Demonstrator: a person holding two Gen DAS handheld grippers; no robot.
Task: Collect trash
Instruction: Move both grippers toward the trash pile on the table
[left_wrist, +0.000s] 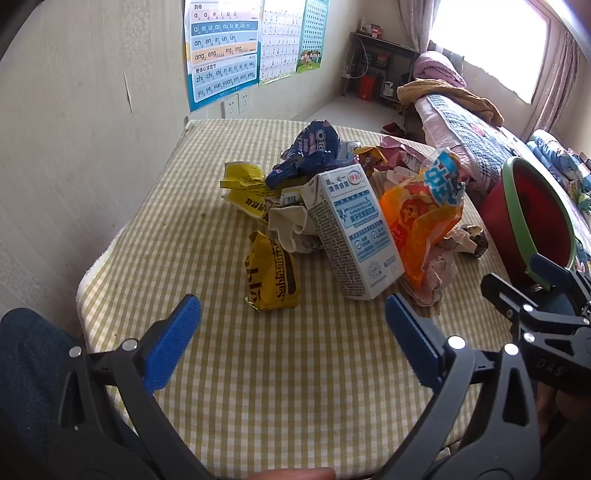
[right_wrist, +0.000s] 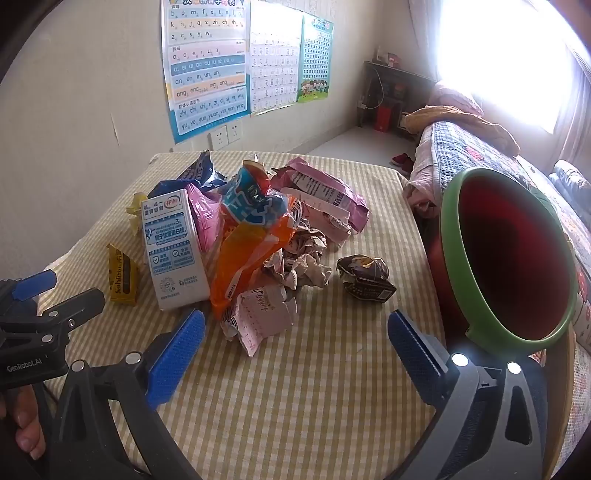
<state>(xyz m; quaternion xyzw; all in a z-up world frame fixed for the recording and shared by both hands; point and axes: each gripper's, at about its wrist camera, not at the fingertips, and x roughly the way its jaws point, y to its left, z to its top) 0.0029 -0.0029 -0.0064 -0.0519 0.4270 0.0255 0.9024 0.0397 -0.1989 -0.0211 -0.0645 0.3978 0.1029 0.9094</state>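
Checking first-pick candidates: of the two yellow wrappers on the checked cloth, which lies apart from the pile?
The small yellow Sable wrapper, alone on the cloth at the near left; the larger yellow wrapper is tucked under the pile.

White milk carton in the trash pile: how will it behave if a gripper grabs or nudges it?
The milk carton stands tilted against the orange wrapper, so a nudge probably tips it. Its top flaps look opened and creased, so it is likely empty, light and crushable. Its flat printed sides should suit the open right gripper.

Yellow-checked tablecloth (left_wrist: 295, 369); green-rimmed red bin (right_wrist: 517, 258).
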